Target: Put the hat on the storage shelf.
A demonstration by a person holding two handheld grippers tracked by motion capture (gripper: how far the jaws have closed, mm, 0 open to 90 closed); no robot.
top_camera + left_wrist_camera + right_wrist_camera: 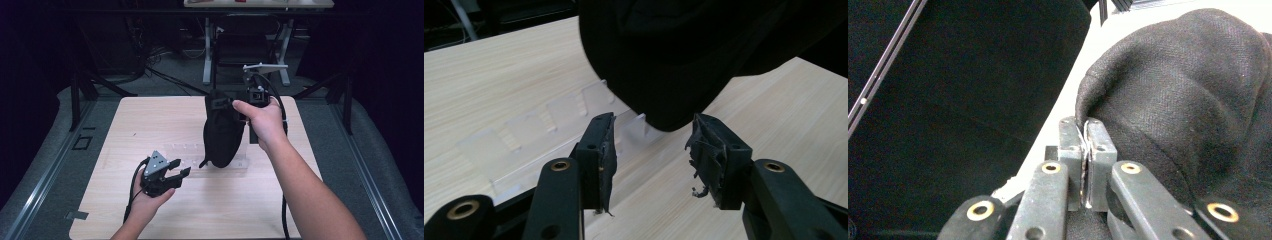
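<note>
On the pale wooden surface, the right tongs are pinched tight on the upper edge of a black cloth bag, holding it up so that it hangs lengthwise; the jaws are nearly together with only a thin fold of fabric between them. In the right gripper view the right tongs grip that fold at the rim of the bag, and the dark weave bulges out toward two o'clock of the pinch. The right hand grips the tool from the three o'clock side of the bag, above the far half of the surface.

The bag's lower end comes down to a clear plastic strip that lies flat near the middle of the surface; whether cloth and plastic actually touch cannot be made out.

The left tongs sit at about seven o'clock from the bag, near it but apart, held by the left hand toward the near edge. Their jaws stand partly open with nothing between them. In the left gripper view the left tongs point at the bag's rounded bottom, which hangs just beyond the tips at twelve o'clock, with the slotted plastic strip running away toward ten o'clock.
</note>
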